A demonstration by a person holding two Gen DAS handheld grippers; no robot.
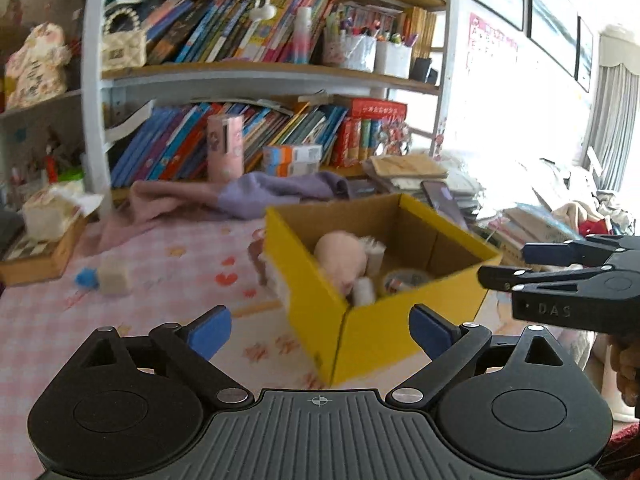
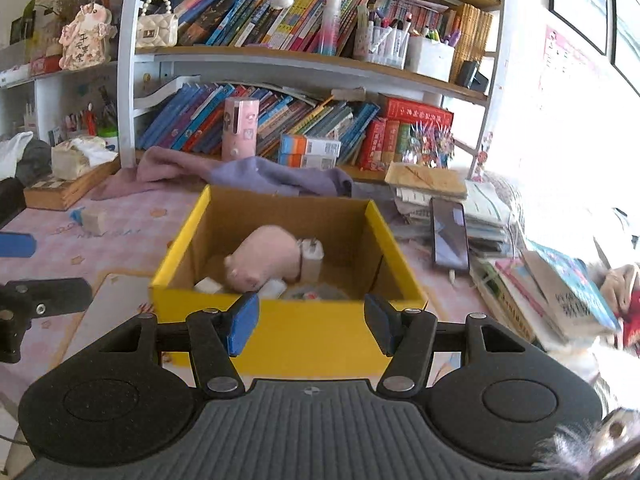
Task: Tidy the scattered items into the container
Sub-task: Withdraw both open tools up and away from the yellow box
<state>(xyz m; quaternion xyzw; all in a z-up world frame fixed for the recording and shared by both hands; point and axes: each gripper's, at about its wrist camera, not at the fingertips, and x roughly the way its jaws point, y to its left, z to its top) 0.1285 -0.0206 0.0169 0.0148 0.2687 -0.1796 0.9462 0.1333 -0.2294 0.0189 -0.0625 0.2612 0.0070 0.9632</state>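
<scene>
Blue pads of the left gripper [image 1: 320, 334] are standing wide apart with nothing between them, and they are framing the near corner of the yellow cardboard box [image 1: 400, 332]. In its own view the right gripper [image 2: 310, 322] is standing about half open and is also holding nothing; its pads are lying in front of the box's near wall.

One scattered thing that is clearly remaining out on the pink checked tablecloth [image 1: 160, 280] is a small beige block with a blue end [image 1: 108, 276]. It is lying well apart from the box, to the left and further away from the left gripper. The right gripper is entering the left view from the far right side, beyond the box, so the left hand is the nearer one. The block's long axis is running roughly across the picture, blue end to the left, so jaws coming from the front should meet its short sides (I am judging this from a blurred shape).

The block itself is looking pale, squarish and light; what it really is I cannot tell.

Inside the box a pink plush pig [image 2: 264, 262], a white charger plug [image 2: 311, 258] and some small white pieces are already lying, so the tidying seems nearly finished.
</scene>
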